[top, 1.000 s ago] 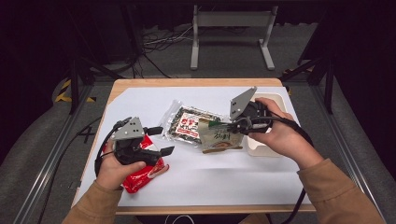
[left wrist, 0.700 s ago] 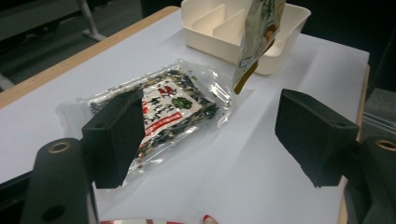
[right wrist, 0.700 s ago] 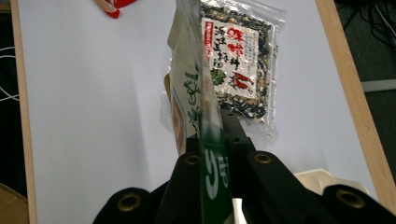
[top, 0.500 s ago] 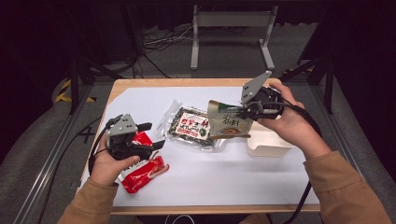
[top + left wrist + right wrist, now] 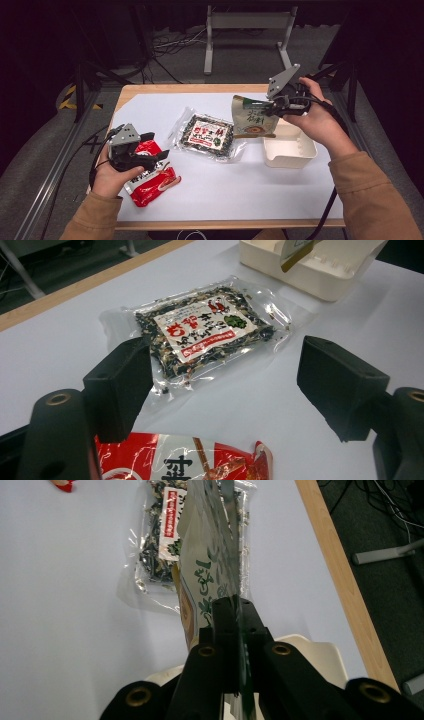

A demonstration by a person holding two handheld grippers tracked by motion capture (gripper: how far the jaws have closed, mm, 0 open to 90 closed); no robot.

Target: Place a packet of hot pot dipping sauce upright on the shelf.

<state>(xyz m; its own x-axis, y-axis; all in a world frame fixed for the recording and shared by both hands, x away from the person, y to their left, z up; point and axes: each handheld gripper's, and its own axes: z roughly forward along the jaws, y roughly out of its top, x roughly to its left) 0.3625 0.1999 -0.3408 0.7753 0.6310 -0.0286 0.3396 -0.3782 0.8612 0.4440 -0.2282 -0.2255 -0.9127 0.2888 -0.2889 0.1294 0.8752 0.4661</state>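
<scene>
Right claw (image 5: 272, 107) pinching green pouch (image 5: 252, 119) above white tray (image 5: 290, 150); left claw (image 5: 156, 150) spread.

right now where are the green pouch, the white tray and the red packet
green pouch (image 5: 252, 119), high view, middle of its printed front
white tray (image 5: 290, 159), high view, its near wall
red packet (image 5: 155, 182), high view, lower half clear of the hand
</scene>
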